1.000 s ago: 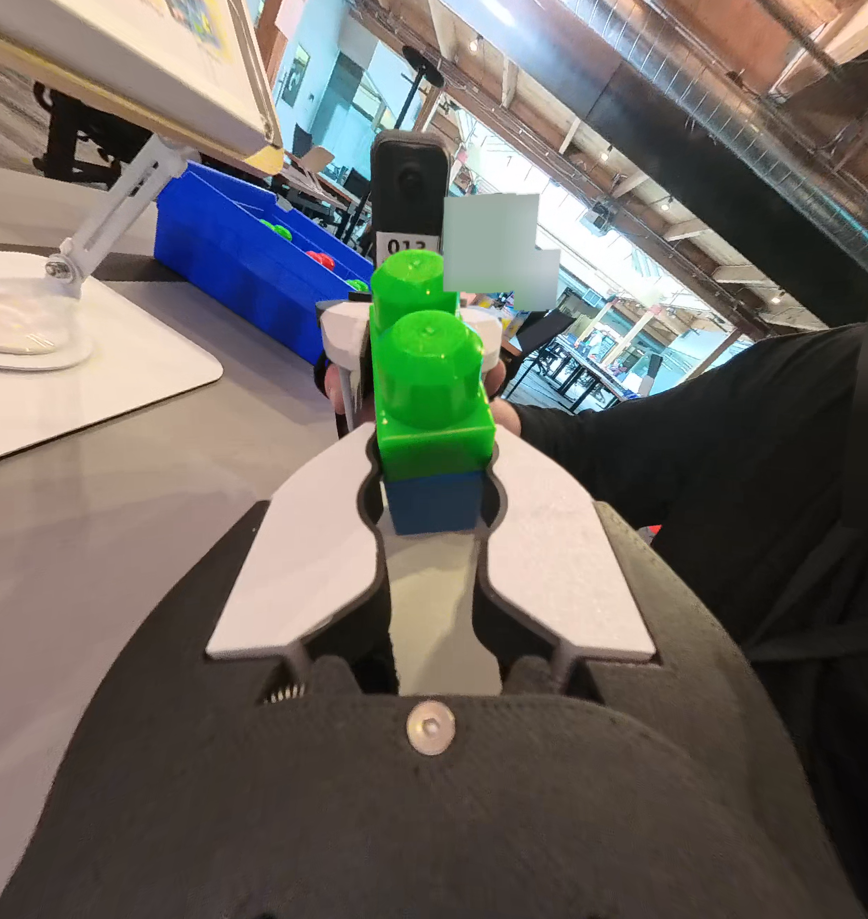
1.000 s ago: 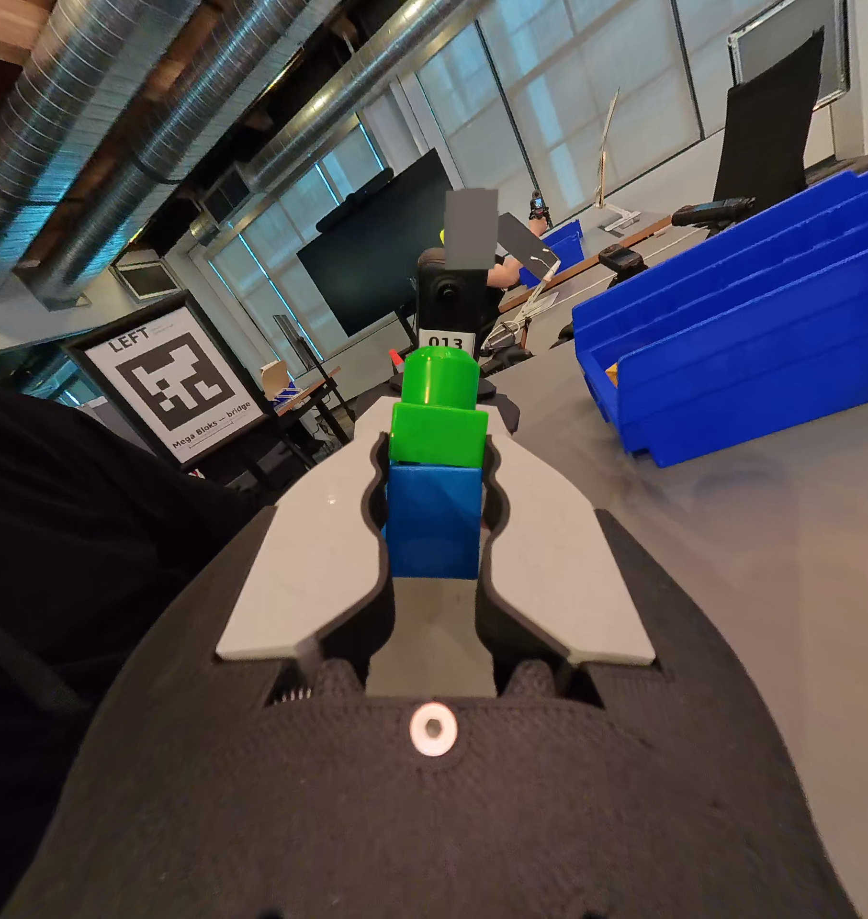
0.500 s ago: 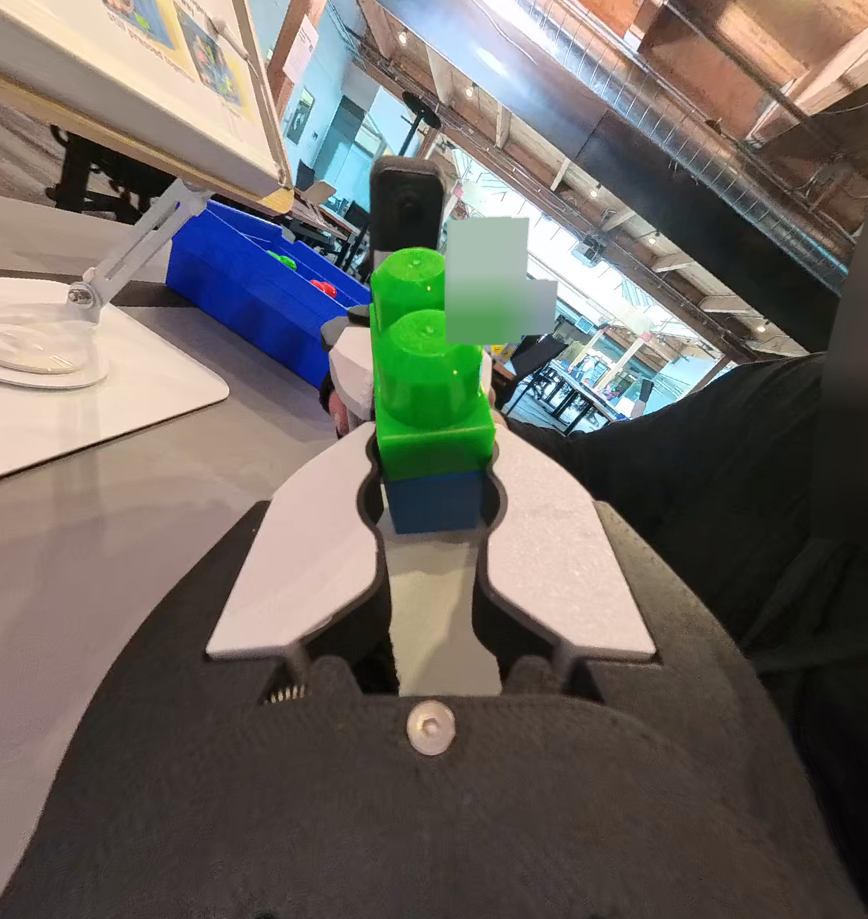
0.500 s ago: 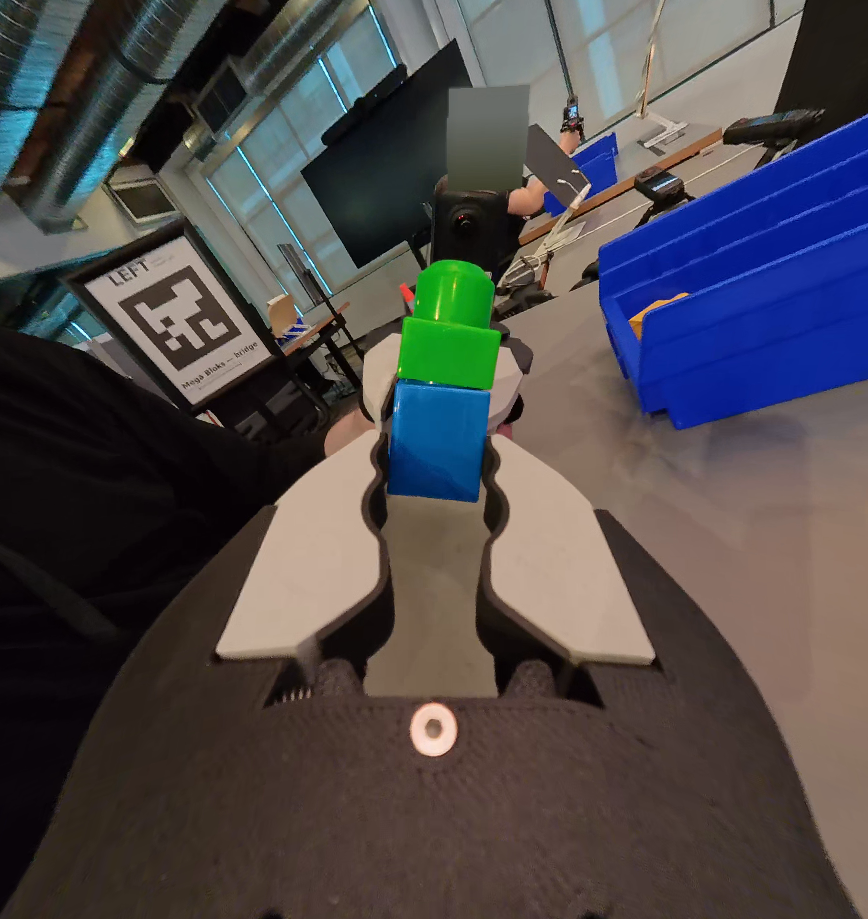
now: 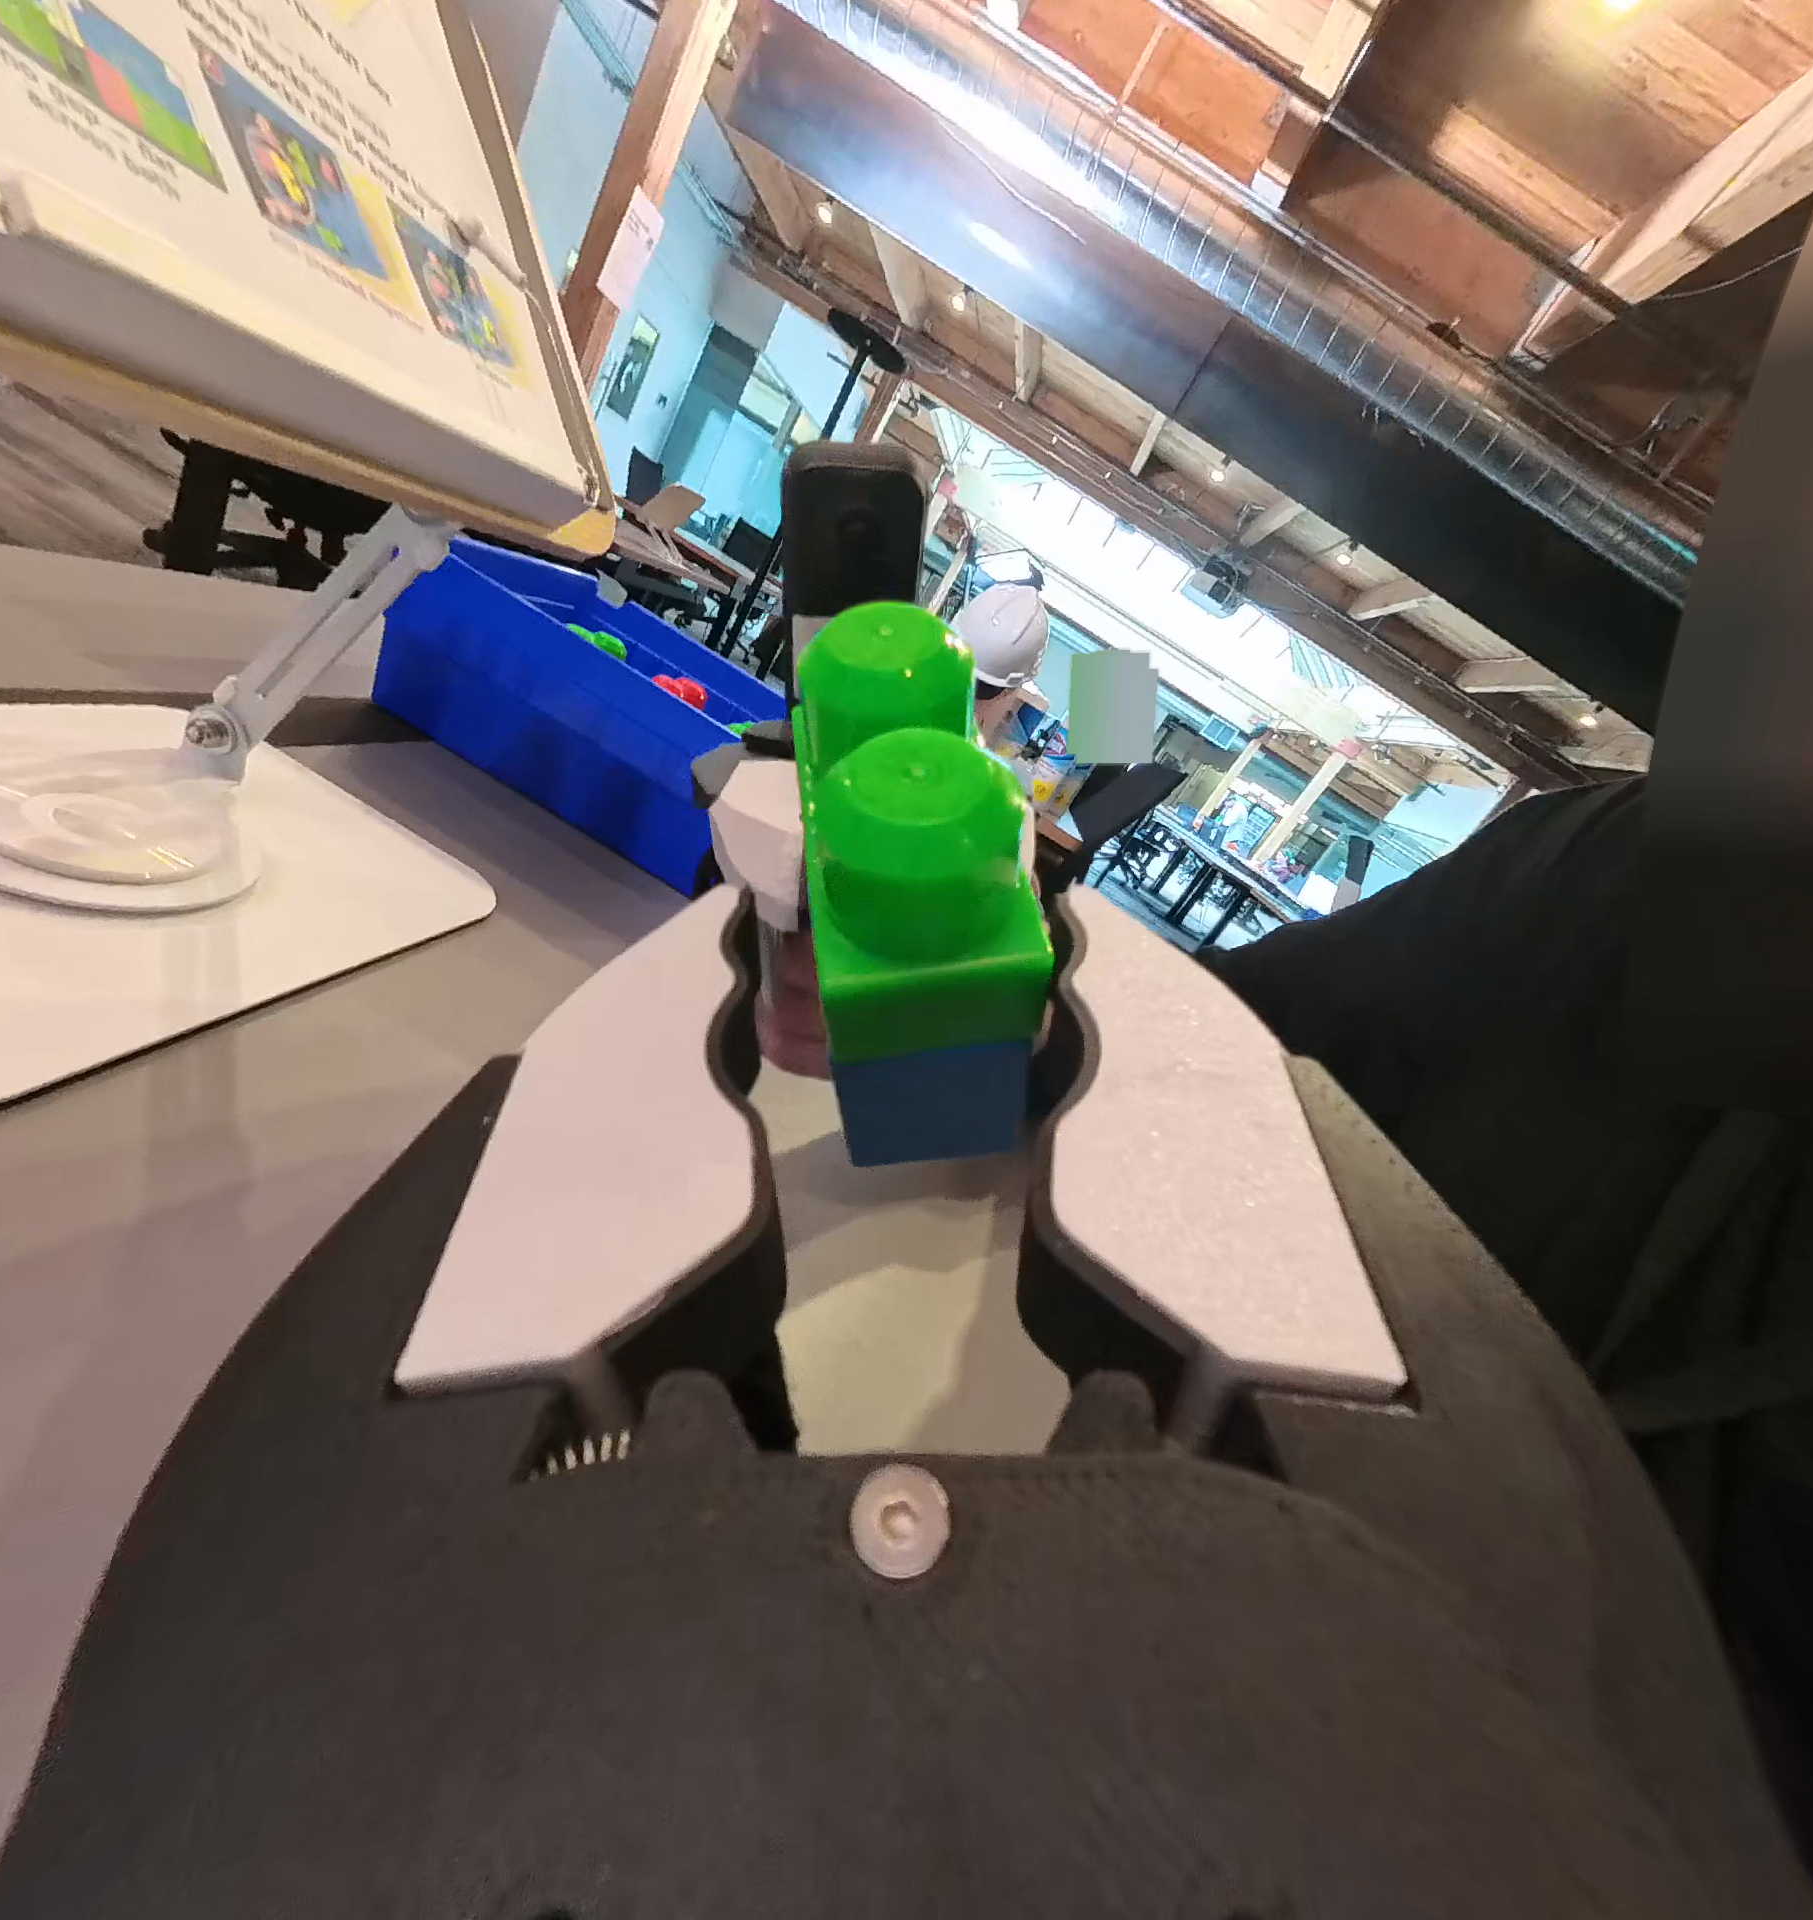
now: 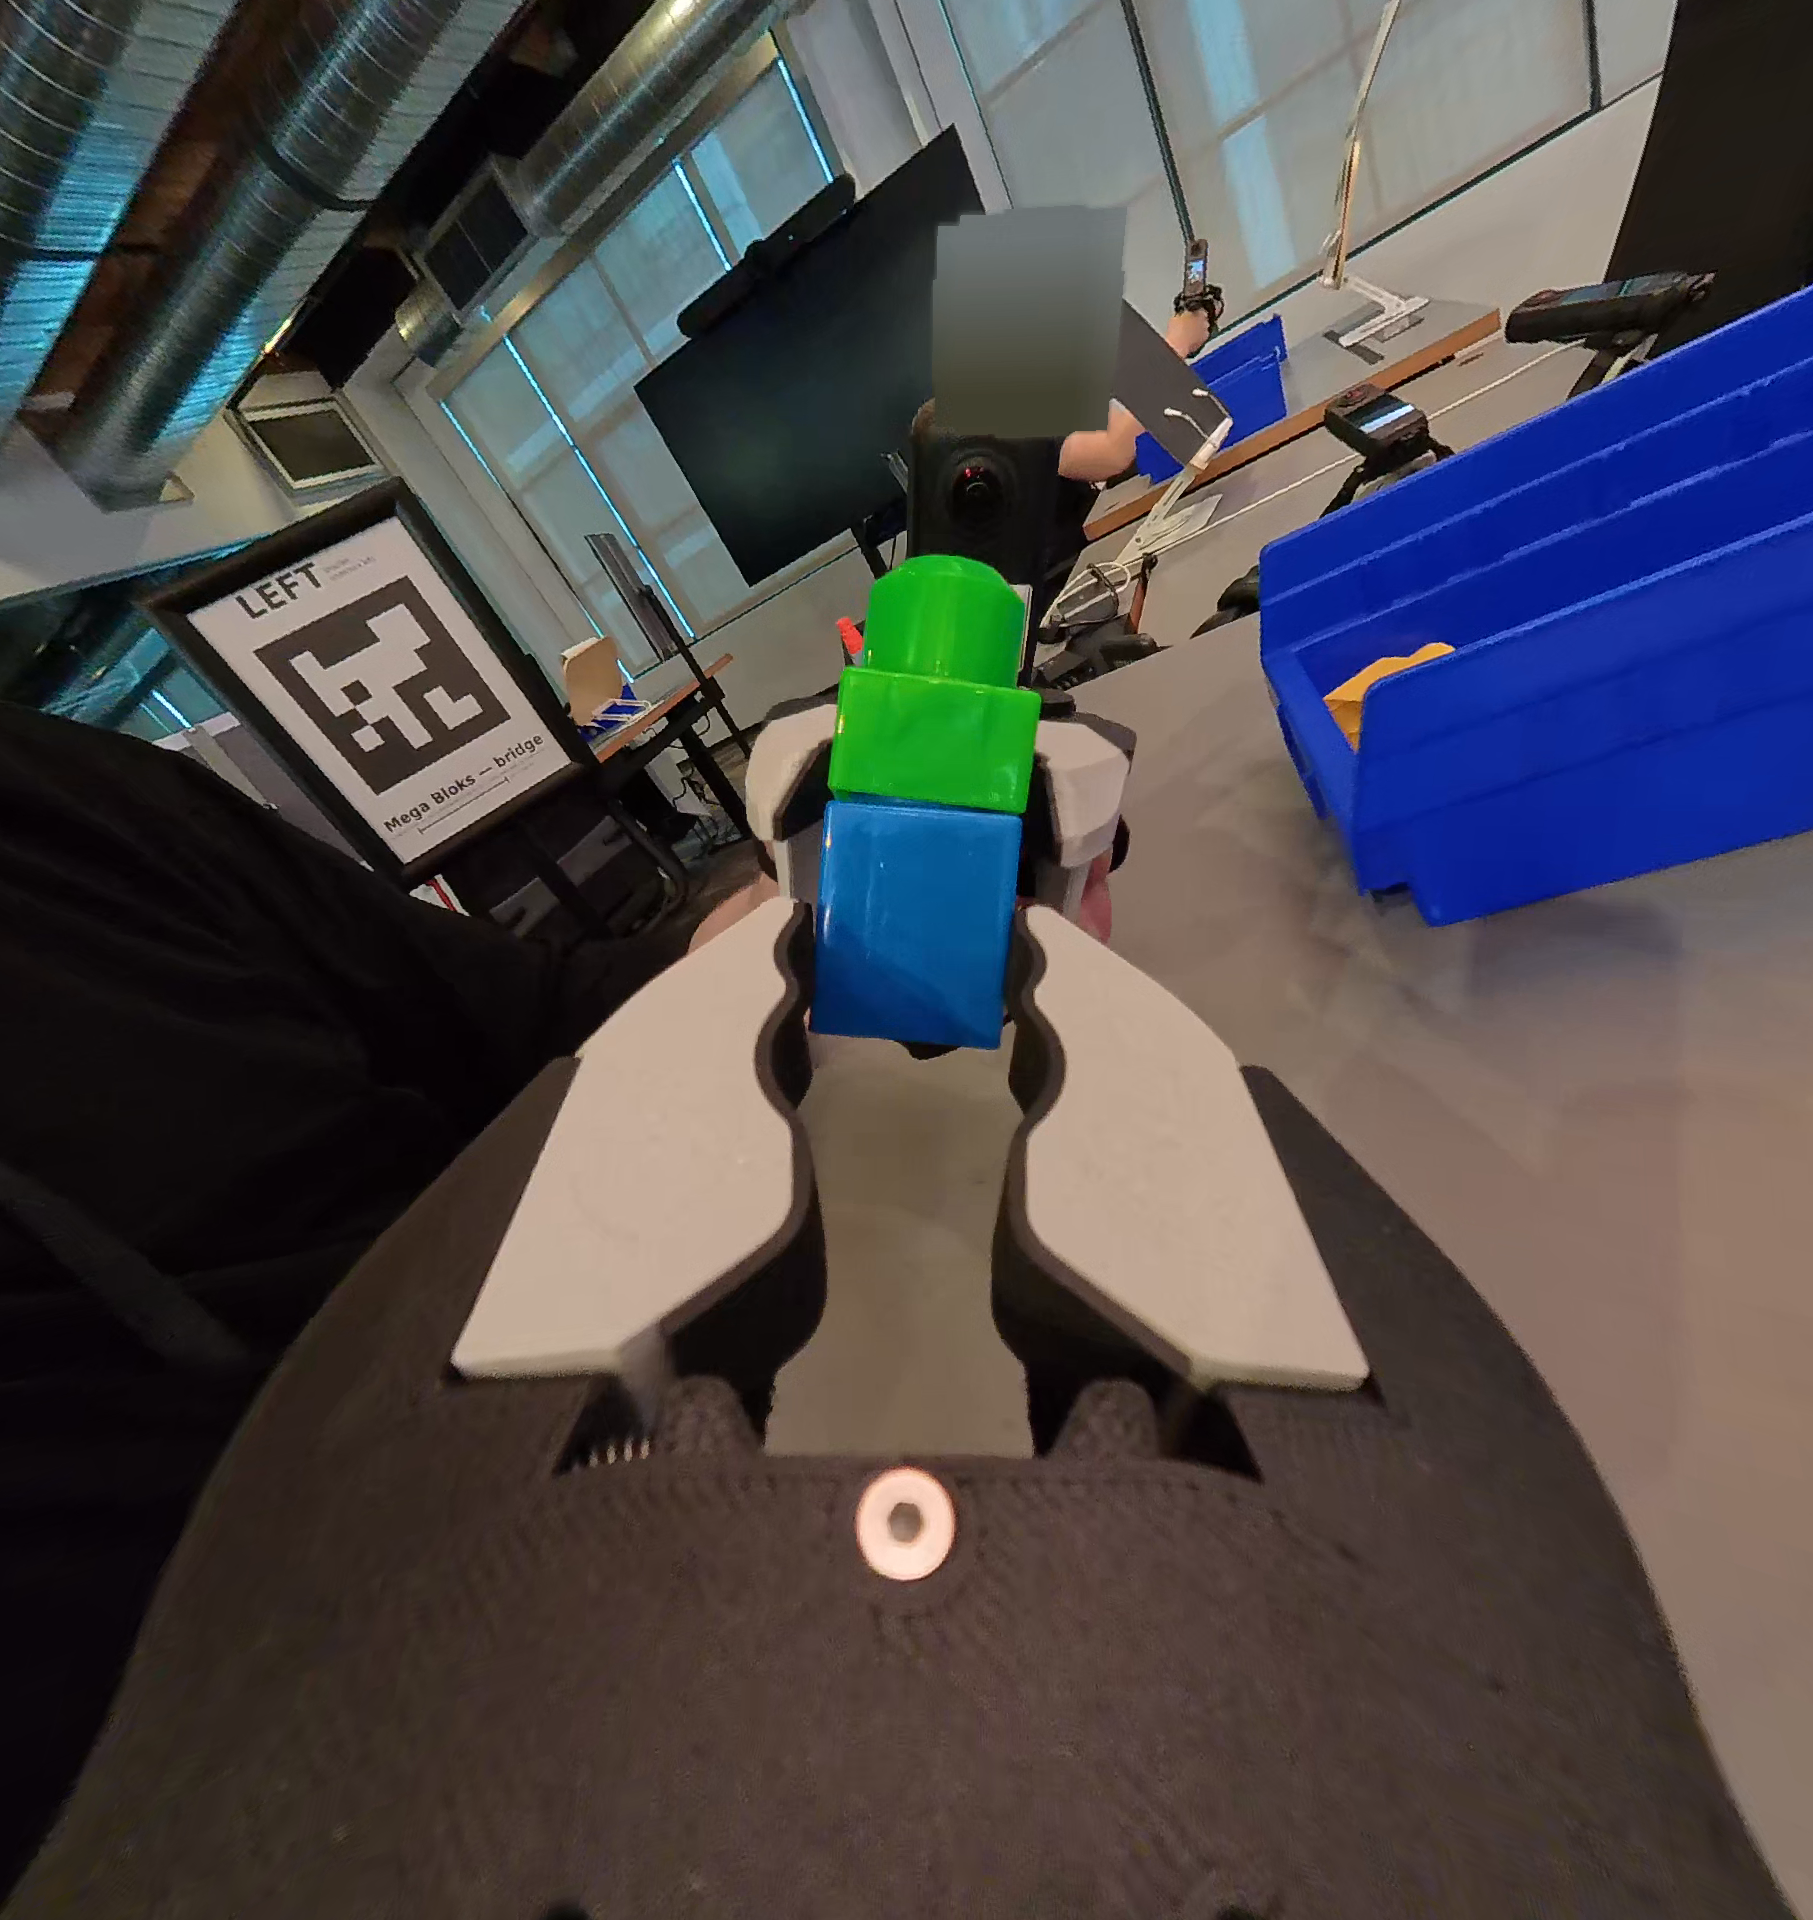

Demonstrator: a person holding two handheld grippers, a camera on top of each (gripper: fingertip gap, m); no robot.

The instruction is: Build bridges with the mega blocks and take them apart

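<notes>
A green two-stud block (image 5: pixel 923 862) sits on a blue block (image 5: pixel 933 1101), held in the air above the grey table (image 5: pixel 206 1247). My left gripper (image 5: pixel 904 920) is open around this stack, with a clear gap between its left finger (image 5: pixel 632 1122) and the blocks. In the right wrist view, my right gripper (image 6: pixel 910 935) is shut on the blue block (image 6: pixel 912 914), with the green block (image 6: pixel 933 738) on top. The left gripper's white fingers (image 6: pixel 1084 800) show behind, spread beside the green block. The right gripper's finger (image 5: pixel 762 842) shows behind the stack in the left wrist view.
A blue bin (image 5: pixel 569 707) with red and green blocks stands behind. A white stand (image 5: pixel 102 831) carries an instruction board on a white mat. Another blue bin (image 6: pixel 1608 623) is at the right. A framed marker sign (image 6: pixel 382 675) stands off the table. A person's black sleeve (image 5: pixel 1504 1039) is close by. My two grippers' fingertips are within a few centimetres of each other.
My left gripper's jaws have opened off the green-and-blue stack, which they clamped before. My right gripper stays shut on the blue block. Both views have tilted a little.
</notes>
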